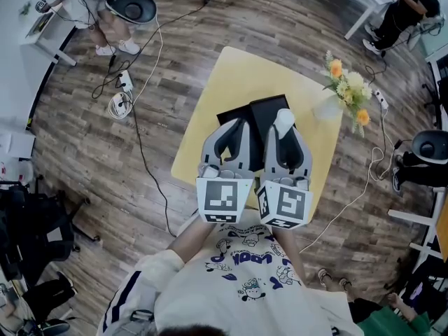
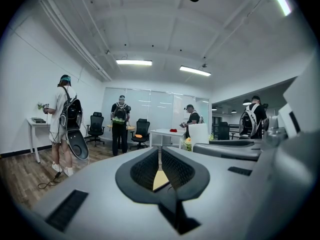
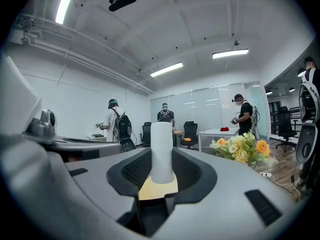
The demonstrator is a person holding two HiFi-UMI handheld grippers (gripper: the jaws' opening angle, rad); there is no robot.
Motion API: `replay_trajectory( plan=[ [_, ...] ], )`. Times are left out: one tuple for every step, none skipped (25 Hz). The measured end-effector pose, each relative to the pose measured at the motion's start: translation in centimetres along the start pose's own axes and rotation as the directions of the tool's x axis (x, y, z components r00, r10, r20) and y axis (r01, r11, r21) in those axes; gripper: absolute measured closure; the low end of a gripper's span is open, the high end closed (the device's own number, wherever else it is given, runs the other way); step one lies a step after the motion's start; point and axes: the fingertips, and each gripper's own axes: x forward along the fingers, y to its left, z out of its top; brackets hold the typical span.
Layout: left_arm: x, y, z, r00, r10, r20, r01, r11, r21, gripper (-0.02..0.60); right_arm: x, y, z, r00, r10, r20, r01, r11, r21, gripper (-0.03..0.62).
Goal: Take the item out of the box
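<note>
Clamping my right gripper (image 3: pixel 161 160) on the upright white tube (image 3: pixel 161 144), I hold it over the black box (image 1: pixel 260 110) mid-table (image 1: pixel 234 68), with my left gripper (image 2: pixel 160 165) alongside, jaws together and empty.

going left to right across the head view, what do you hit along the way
power strip on the floor → left gripper → right gripper shut on the white cylinder → flowers
</note>
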Motion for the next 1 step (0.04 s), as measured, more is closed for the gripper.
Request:
replay_trajectory(
  plan=[
    [0.05,0.01,0.07,1.000,0.000,0.001,0.000,1.000,0.001,0.552,0.05,-0.03,0.03,1.000,0.001,0.000,-0.001,1.000,0.001,0.453]
  ],
)
